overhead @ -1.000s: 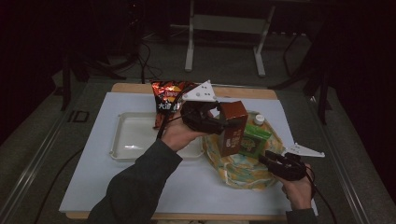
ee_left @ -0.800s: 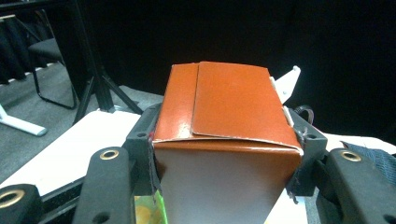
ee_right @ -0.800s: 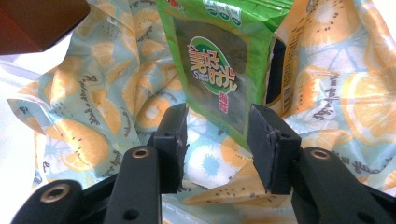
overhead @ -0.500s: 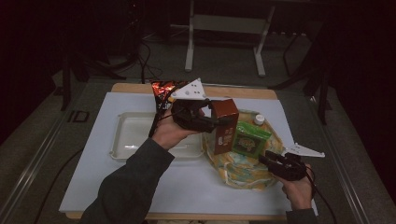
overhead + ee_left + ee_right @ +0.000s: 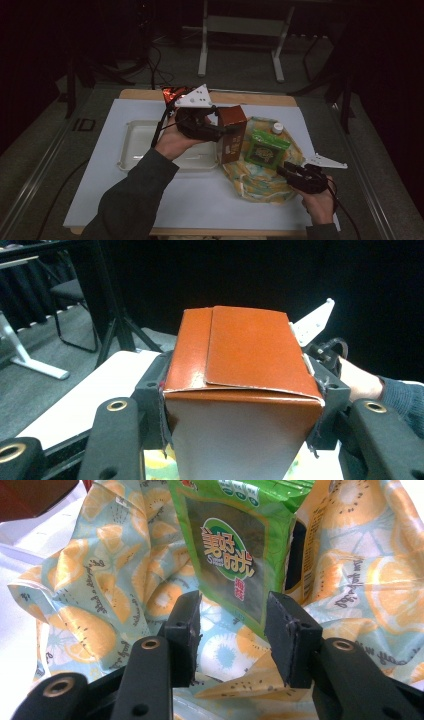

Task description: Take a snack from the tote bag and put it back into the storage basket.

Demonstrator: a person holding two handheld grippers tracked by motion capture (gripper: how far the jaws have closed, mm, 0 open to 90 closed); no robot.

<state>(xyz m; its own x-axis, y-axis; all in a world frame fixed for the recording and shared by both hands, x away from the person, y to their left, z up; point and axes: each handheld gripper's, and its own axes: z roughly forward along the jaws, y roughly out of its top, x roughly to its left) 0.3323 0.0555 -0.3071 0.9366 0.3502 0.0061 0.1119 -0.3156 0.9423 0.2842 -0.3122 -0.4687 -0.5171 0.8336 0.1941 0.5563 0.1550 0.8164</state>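
A brown carton (image 5: 234,121) stands upright above the table's middle, and my left gripper (image 5: 225,132) is shut on its sides. In the left gripper view the carton (image 5: 245,347) sits squeezed between both pads, its folded top facing the camera. A green snack packet (image 5: 267,147) rests on a citrus-print cloth bag (image 5: 260,182) just right of the carton. My right gripper (image 5: 283,170) is low at the bag's right edge, open. Its jaws in the right gripper view (image 5: 232,630) stand apart just short of the packet's (image 5: 230,545) lower edge, not pressing on it.
A white plastic tray (image 5: 131,145) lies left of centre on the white mat (image 5: 200,200). A red snack bag (image 5: 172,93) is at the back edge, partly behind the left gripper's plate. A white bottle cap (image 5: 277,128) shows behind the green packet.
My left gripper has carried the brown carton a little to the left, away from the green packet. The right gripper has stayed where it was.
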